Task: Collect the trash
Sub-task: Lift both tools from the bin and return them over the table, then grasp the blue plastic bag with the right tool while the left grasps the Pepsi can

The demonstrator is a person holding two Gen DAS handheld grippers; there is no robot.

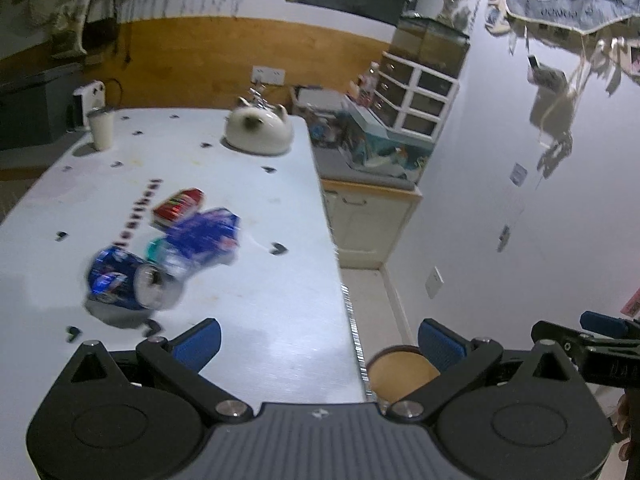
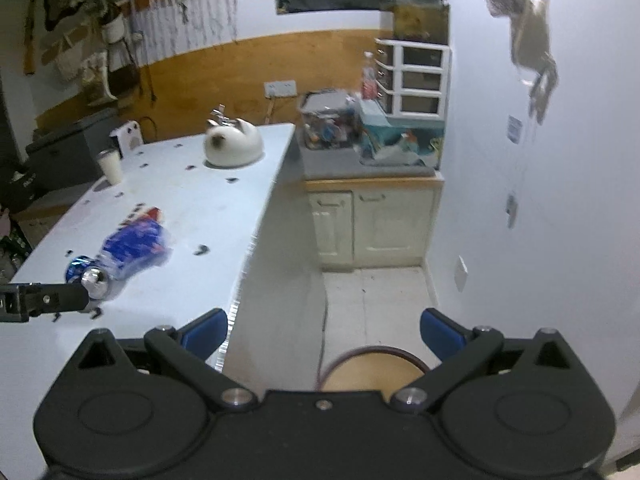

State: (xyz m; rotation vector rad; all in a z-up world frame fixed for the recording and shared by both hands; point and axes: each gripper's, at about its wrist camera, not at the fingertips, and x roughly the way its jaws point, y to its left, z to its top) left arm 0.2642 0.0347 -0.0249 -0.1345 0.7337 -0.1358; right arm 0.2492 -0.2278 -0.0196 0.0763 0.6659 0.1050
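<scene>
A pile of trash lies on the white table (image 1: 260, 320): a blue can (image 1: 124, 280) on its side, a blue crinkled wrapper (image 1: 204, 236), a red packet (image 1: 178, 206) and a small teal item (image 1: 156, 250). My left gripper (image 1: 320, 340) is open and empty, over the table's near right part, right of the can. The right wrist view shows the same can (image 2: 86, 274) and blue wrapper (image 2: 134, 246) to its left. My right gripper (image 2: 324, 332) is open and empty, off the table's right edge above a stool.
A white cat-shaped pot (image 1: 258, 132) and a white cup (image 1: 100, 128) stand at the table's far side. A round wooden stool (image 2: 374, 372) stands right of the table. A cream cabinet (image 2: 372, 220) with clutter and drawers lies beyond, against the wall.
</scene>
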